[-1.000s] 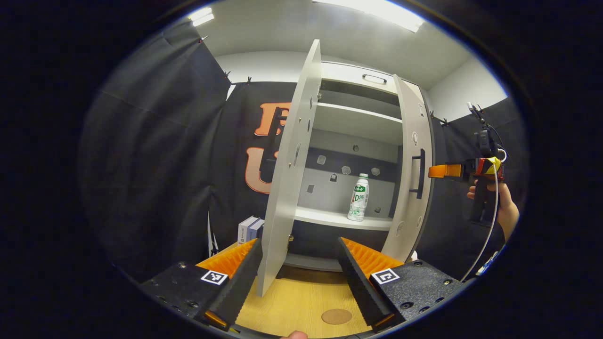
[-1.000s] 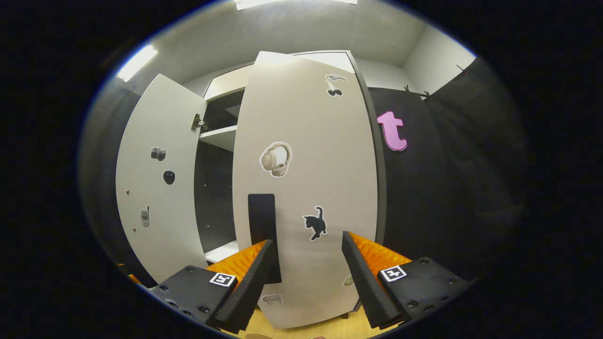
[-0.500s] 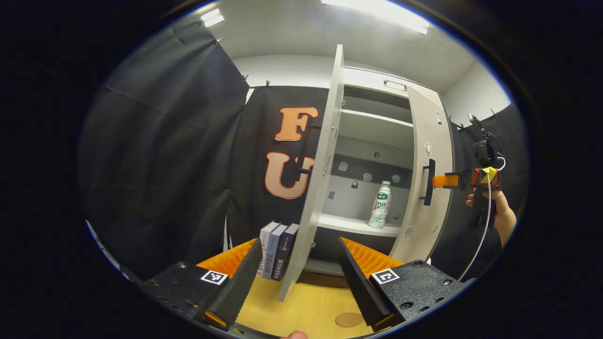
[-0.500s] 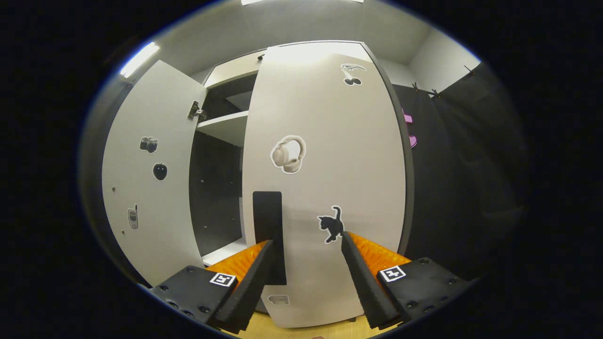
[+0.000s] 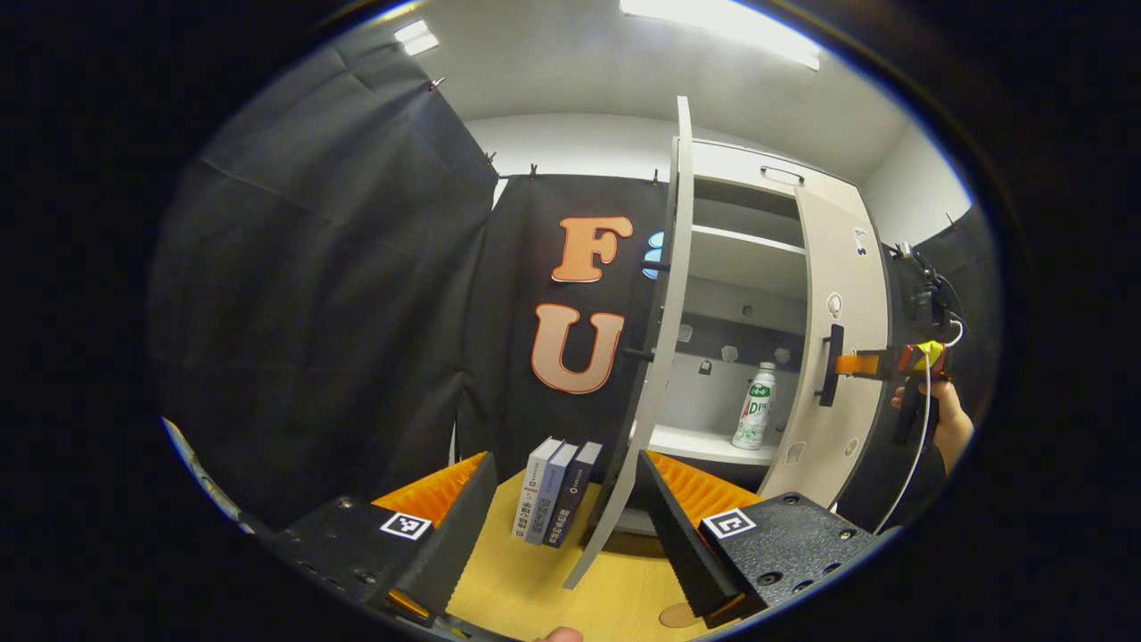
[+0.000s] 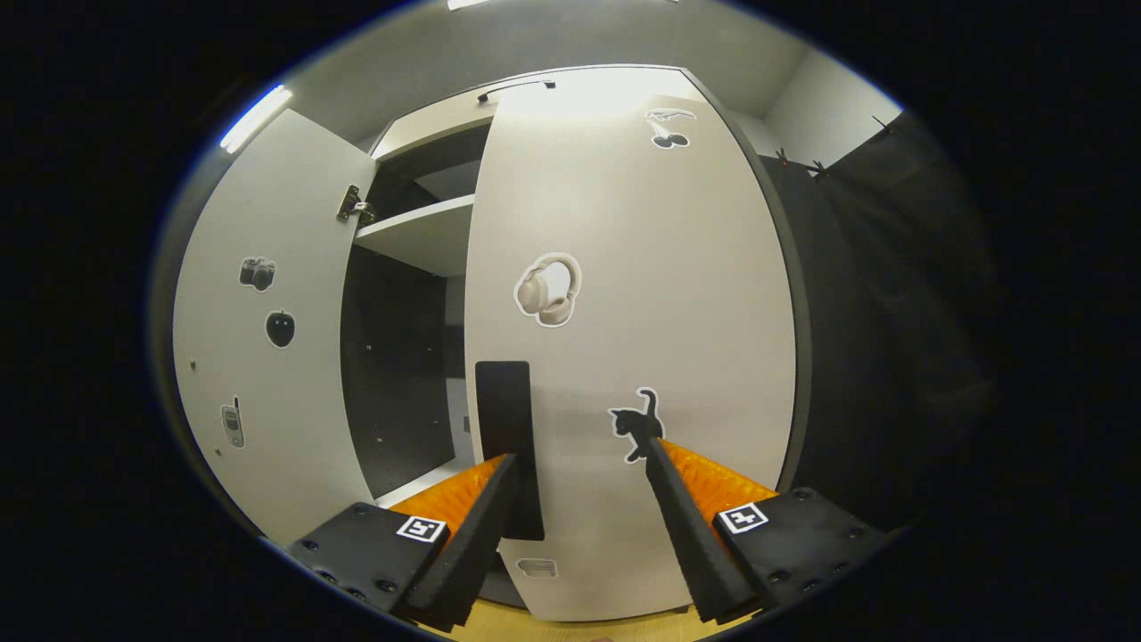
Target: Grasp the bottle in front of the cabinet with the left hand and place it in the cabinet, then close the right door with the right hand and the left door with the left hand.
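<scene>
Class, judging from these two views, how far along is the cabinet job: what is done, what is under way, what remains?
Done: the bottle stands on a shelf inside the cabinet.

Under way: the right gripper, jaws open, is at the right door by its handle; that door is partly open.

Left: shutting it fully, then the left door, which stands wide open before the left gripper.

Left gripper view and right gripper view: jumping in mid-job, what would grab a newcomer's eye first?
The tall pale grey cabinet with both doors ajar dominates. Its right door, dotted with headphone and cat stickers, looms close in the right gripper view, its black handle just ahead of the open right hand-held gripper. In the left gripper view, a white plastic bottle with a green label stands upright on the lower shelf, right of the edge-on left door.
</scene>
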### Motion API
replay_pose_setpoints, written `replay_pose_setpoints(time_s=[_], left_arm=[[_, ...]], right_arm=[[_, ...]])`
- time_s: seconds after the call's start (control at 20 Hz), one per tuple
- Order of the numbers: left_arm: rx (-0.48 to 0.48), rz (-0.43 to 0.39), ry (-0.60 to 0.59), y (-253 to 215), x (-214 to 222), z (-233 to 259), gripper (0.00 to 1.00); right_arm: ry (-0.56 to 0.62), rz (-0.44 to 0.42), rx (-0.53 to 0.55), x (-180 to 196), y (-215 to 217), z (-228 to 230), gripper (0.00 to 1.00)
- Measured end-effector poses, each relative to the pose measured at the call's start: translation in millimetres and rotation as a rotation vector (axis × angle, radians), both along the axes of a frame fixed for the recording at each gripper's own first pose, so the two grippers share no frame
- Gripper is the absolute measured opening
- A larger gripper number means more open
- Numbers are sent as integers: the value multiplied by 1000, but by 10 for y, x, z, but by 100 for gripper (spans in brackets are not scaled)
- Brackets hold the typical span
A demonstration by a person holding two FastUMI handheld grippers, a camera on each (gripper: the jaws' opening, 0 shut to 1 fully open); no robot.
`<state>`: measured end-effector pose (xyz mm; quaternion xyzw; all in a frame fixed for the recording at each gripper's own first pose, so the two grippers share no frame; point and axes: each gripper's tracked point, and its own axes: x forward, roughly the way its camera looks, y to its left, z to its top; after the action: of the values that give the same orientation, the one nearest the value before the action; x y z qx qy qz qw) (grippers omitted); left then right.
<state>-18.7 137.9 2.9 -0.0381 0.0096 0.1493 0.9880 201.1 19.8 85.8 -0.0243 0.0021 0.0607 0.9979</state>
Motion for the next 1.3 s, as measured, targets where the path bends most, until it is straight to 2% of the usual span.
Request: replay_pose_setpoints(time_s=[0.1,0.15,0.25,0.3,0.35,0.4,0.55,0.65,0.85,0.9,1.0,1.05,1.1,1.25,1.3], left_arm=[[-42,-9,-21,55,115,83,95],[-47,-9,-36,119,196,161,99],[-7,8,-56,288,330,305,95],[19,17,-64,361,398,391,95],[37,22,-66,418,471,465,96],[49,27,-66,475,563,510,92],[40,19,-62,593,850,572,95],[40,15,-68,632,983,602,93],[80,-12,-81,536,1183,691,95],[87,-19,-81,491,1202,683,92],[102,-14,-90,470,1184,702,95],[109,-8,-92,457,1203,699,92],[104,-13,-94,417,1197,698,95],[72,-59,-87,274,1190,684,93],[68,-65,-86,217,1171,683,89]], right_arm=[[-1,3,-5,-97,11,18,95],[-3,7,-5,-176,10,27,95],[-2,6,-2,-393,-47,57,95],[-1,5,2,-498,-81,71,100],[-1,5,6,-609,-118,86,95],[-1,2,7,-709,-151,101,95],[2,-9,15,-1008,-254,89,95],[-1,-17,13,-1197,-329,67,95],[-2,-68,18,-1449,-547,27,95],[-1,-76,23,-1492,-594,16,95],[-5,-91,25,-1555,-695,4,95],[-5,-99,25,-1579,-744,-5,95],[-4,-103,28,-1603,-783,-24,95],[-3,-105,44,-1668,-862,-45,95],[-4,-111,47,-1685,-904,-47,95]])
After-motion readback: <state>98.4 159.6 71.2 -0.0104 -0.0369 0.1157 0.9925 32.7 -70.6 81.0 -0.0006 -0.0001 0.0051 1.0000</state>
